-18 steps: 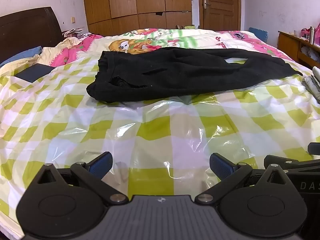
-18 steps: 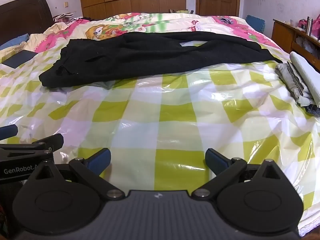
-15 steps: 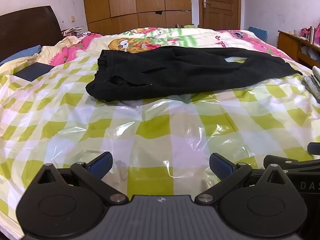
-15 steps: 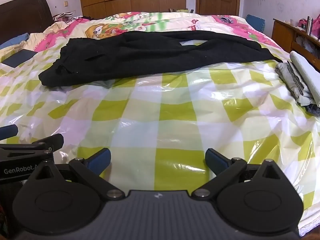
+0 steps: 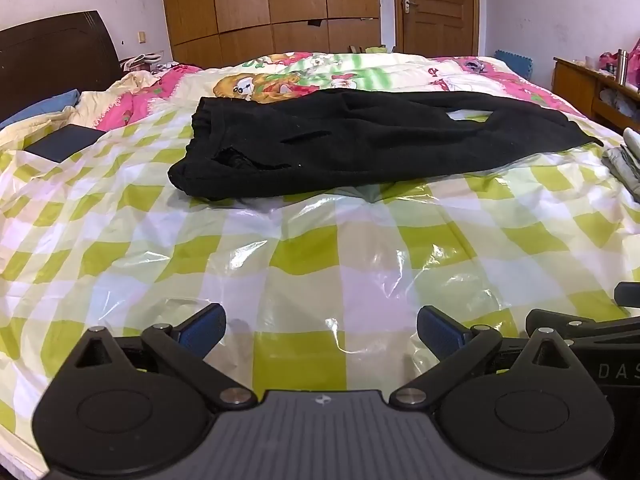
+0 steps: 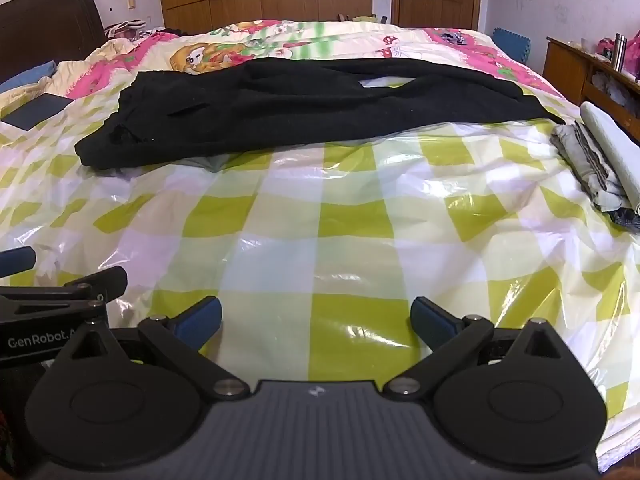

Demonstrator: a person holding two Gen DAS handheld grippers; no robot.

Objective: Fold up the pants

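Claws [image 5: 321, 330] [image 6: 316, 318] agape | pants [image 5: 360, 144] crosswise, waistband left, legs right

Checked plastic sheet [image 6: 352, 216], perhaps folded clothes [image 6: 600, 160] beside.

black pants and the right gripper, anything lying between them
Nothing lies between. In the right wrist view only the green-checked plastic sheet stretches from the open right gripper to the black pants.
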